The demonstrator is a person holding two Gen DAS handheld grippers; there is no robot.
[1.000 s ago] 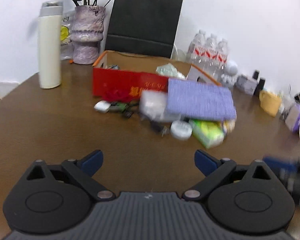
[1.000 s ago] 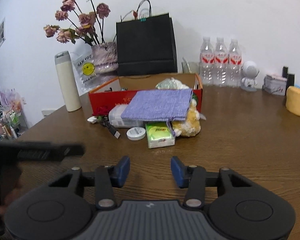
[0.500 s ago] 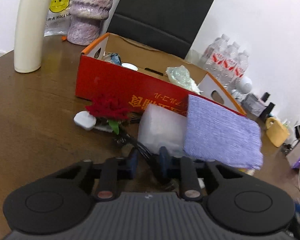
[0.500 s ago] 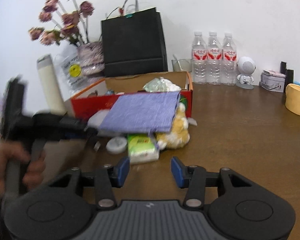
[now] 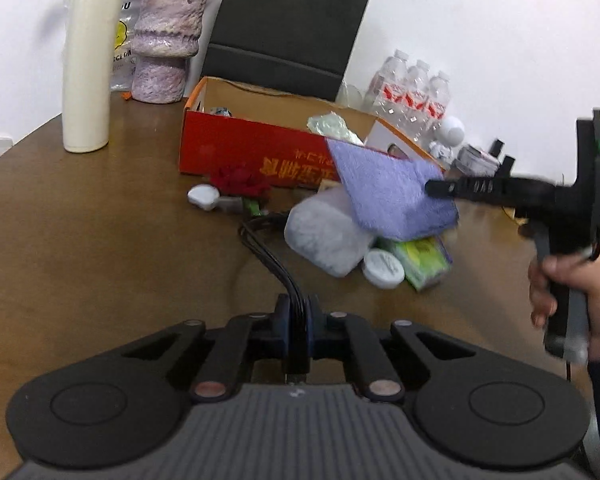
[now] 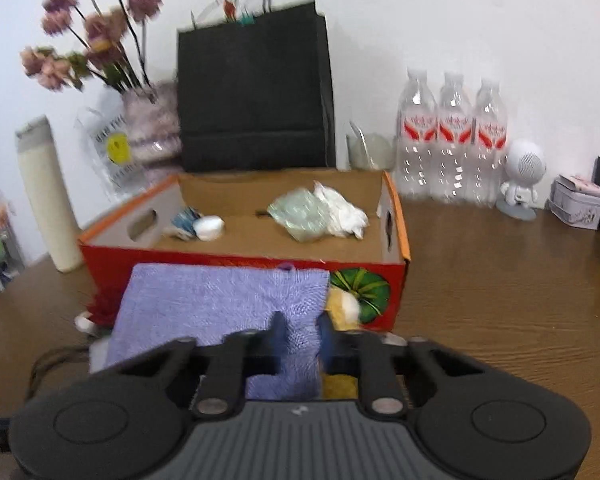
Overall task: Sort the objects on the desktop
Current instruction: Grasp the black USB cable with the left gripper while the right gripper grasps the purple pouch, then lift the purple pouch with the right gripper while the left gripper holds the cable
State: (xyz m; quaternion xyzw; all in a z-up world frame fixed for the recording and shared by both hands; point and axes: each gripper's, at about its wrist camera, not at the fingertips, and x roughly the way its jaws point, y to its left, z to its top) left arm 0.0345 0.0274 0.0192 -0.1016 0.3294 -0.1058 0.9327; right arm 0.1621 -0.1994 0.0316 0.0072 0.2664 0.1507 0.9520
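Clamping a bundle of black cables point(image 5: 278, 266) between clenched blue pads, left claw point(image 5: 298, 316) low over the brown table point(image 5: 100, 260), cables trailing back toward the pile of loose things. Reaching over the purple knitted cloth point(image 6: 220, 304), right claw point(image 6: 300, 336) with fingers on either side of the cloth's near edge; cannot tell through the blur whether gripping it or only straddling it. Draped over a translucent white pouch point(image 5: 326, 236) and a green tissue pack point(image 5: 422, 256), same cloth seen from the left wrist view, with a round white lid point(image 5: 382, 274) just beside the pack. Lying near the pouch, a red fabric rose point(image 5: 240, 180) and a white charger plug point(image 5: 203, 197), close to the front wall of the red cardboard box point(image 6: 236, 258). Inside the box, a crumpled pale green bag point(image 6: 300, 216) with white wrapping and a small blue-and-white item. Tucked against the box's right front corner, a yellow plush toy point(image 6: 342, 308) and a green striped thing. Behind the box, a black paper bag point(image 6: 256, 92), a purple vase point(image 5: 166, 40) with dried flowers, a cream tumbler point(image 5: 88, 64), and three water bottles point(image 6: 452, 136).
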